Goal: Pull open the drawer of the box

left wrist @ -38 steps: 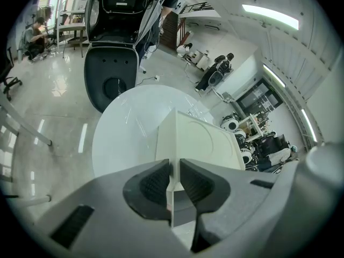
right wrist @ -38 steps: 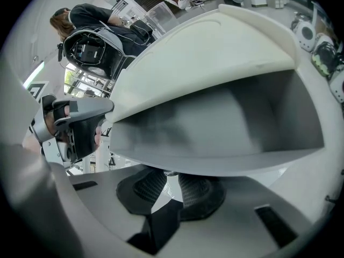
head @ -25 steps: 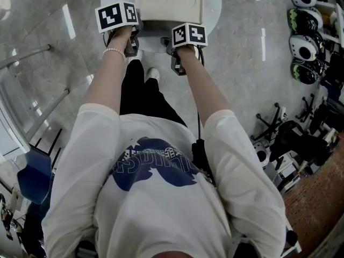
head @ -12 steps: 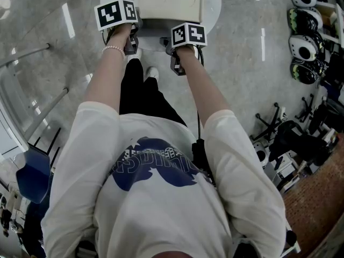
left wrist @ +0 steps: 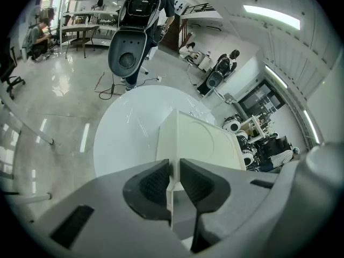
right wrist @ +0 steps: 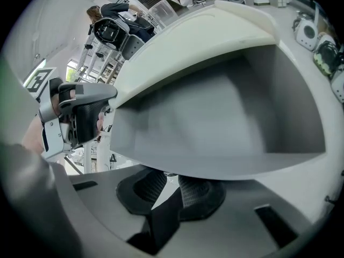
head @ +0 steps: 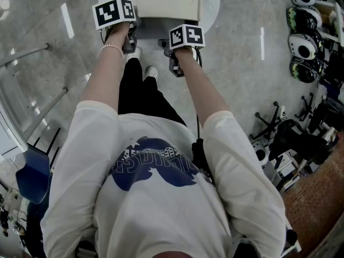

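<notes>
A cream box (head: 166, 1) stands on a round white table (head: 212, 4). My left gripper (head: 134, 22) is at the box's near left corner. In the left gripper view its pads (left wrist: 153, 183) are shut on the thin vertical corner edge of the box (left wrist: 199, 144). My right gripper (head: 167, 41) is low at the box's front, right of centre. In the right gripper view the grey drawer front (right wrist: 215, 122) fills the frame. The right gripper's tips (right wrist: 171, 184) reach under the drawer front's lower edge, closed narrowly on a lip there. The left gripper (right wrist: 75, 117) shows at the left.
Beyond the table (left wrist: 123, 128) a tall black-and-white seat shell (left wrist: 134, 31) stands on the shiny floor. Helmet-like units (head: 303, 31) sit on a rack at the right, with chair bases (head: 274, 122) below them. A blue chair (head: 32, 176) is at the lower left.
In the head view the right gripper has drawn slightly away from the box front, towards the person. The left gripper stays at the corner.
</notes>
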